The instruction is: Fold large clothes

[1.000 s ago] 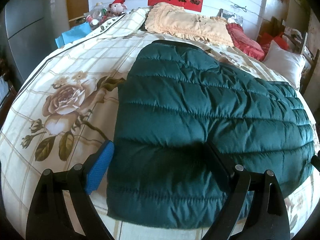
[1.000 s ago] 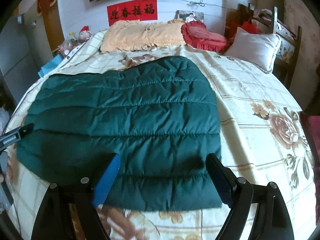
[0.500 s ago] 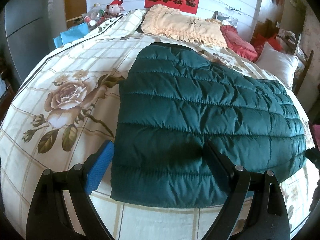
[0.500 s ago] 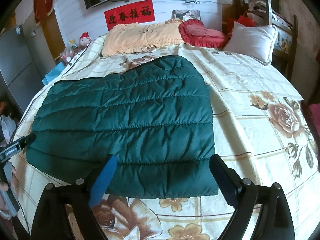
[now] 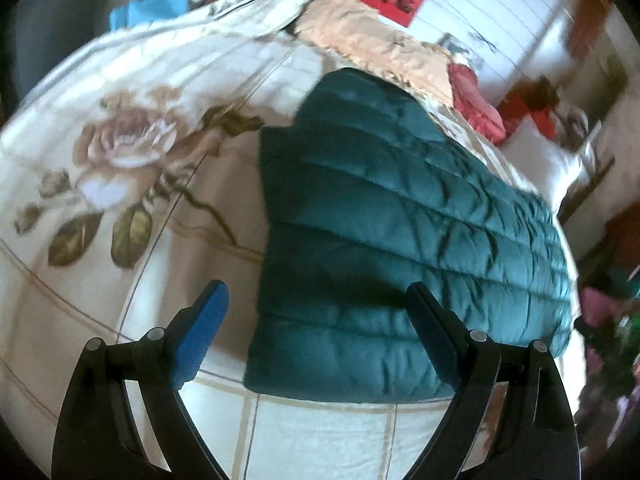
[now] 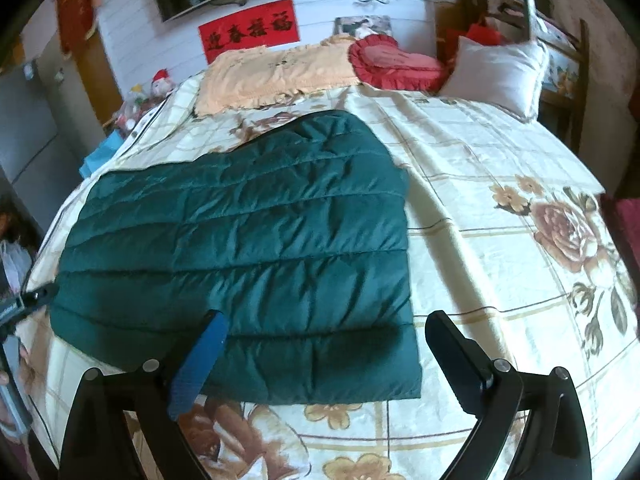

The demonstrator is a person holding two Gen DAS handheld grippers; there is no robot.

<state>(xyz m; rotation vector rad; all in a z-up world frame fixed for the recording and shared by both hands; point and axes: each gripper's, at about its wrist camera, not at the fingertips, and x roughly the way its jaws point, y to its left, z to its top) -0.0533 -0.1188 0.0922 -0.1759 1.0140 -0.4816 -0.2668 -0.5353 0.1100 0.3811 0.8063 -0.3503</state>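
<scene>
A dark green quilted puffer jacket (image 5: 384,240) lies folded flat on the floral bed cover (image 5: 120,168); it also shows in the right wrist view (image 6: 256,248). My left gripper (image 5: 316,300) is open and empty, above the jacket's near left corner. My right gripper (image 6: 324,328) is open and empty, above the jacket's near right corner. The tip of the left gripper (image 6: 24,300) shows at the left edge of the right wrist view.
A peach pillow (image 6: 276,72), a red heart cushion (image 6: 392,64) and a white pillow (image 6: 496,72) lie at the head of the bed. A wooden chair (image 6: 560,52) stands at the right. Toys (image 6: 160,84) and a blue item (image 6: 100,152) sit at the far left.
Both grippers have pulled back and up from the jacket, so more bed cover shows in front of it. The left view has swung and blurred. The jacket has not moved.
</scene>
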